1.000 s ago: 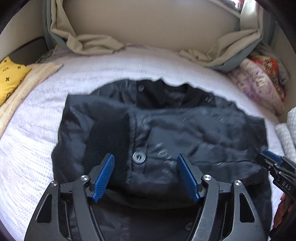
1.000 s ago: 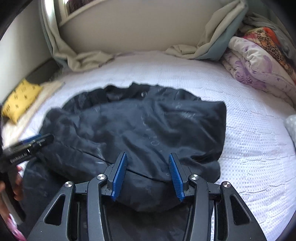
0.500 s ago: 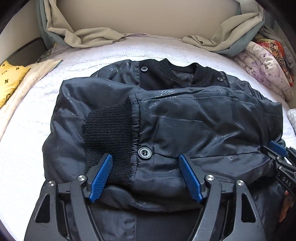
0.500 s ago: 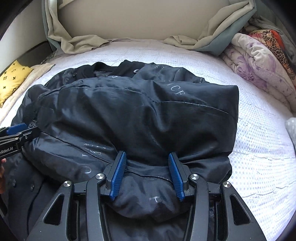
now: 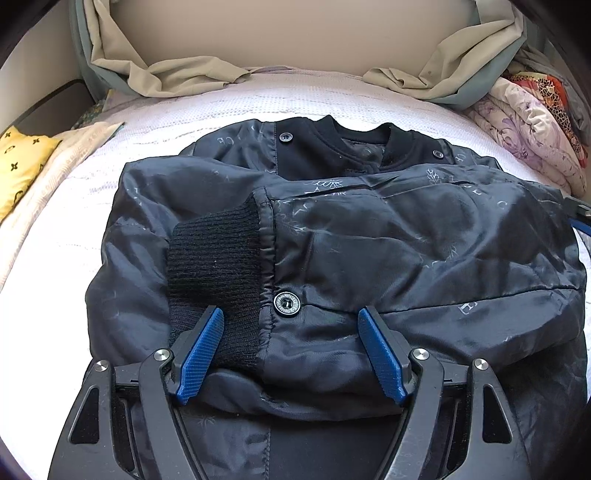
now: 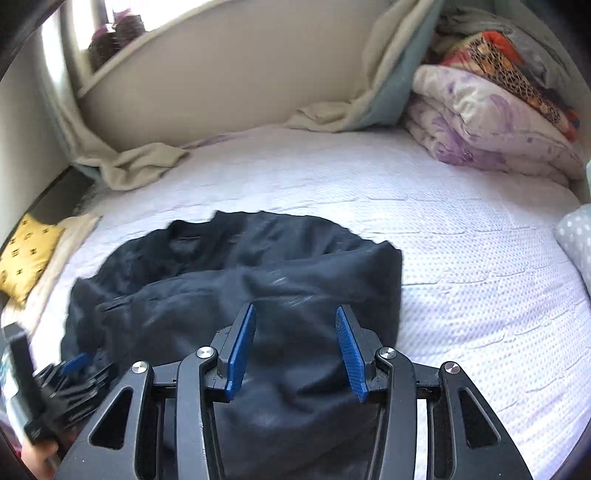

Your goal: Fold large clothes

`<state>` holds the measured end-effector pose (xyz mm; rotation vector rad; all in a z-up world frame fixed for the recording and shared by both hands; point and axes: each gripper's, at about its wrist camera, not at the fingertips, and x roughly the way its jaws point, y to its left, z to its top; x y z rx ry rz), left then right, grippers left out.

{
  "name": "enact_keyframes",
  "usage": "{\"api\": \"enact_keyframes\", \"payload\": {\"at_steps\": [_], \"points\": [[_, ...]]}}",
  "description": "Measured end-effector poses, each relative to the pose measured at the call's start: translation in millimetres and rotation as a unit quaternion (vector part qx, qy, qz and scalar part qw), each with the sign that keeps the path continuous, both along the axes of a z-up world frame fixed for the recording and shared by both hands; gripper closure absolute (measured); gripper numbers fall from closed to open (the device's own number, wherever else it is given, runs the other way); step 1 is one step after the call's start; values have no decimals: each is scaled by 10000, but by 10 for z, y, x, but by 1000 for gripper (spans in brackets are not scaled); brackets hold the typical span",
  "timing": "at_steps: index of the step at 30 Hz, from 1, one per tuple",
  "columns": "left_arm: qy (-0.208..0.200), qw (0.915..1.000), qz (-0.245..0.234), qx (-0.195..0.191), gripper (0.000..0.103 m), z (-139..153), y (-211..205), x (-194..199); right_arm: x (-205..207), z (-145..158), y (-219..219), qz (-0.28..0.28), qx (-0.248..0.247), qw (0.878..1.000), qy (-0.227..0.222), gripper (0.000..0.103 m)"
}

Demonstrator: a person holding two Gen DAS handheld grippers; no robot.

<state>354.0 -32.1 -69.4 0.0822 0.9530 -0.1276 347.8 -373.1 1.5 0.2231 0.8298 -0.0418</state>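
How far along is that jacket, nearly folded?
Partly. The black jacket lies on the white bedspread with a sleeve already folded across its front, the knit cuff on top. Both the left gripper and right gripper show open jaws over it, holding nothing. The collar end remains unfolded, so probably one final fold lengthwise is left.

A wide bed with a white textured cover meets a plain beige wall. Rumpled beige sheets bunch along it; a yellow patterned cushion lies left, folded floral quilts right.
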Motion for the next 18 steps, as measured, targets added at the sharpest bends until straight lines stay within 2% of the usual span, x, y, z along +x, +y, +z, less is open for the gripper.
{"api": "enact_keyframes", "payload": {"at_steps": [5, 9, 18], "points": [[-75, 10000, -17, 58, 22, -27, -34, -4, 258, -404, -170, -297, -141, 9984, 467, 62], [-75, 10000, -23, 40, 22, -45, -39, 14, 333, -673, -172, -326, -280, 9974, 586, 62], [-39, 10000, -19, -25, 21, -55, -26, 40, 363, -793, -109, -315, -623, 9961, 533, 63]]}}
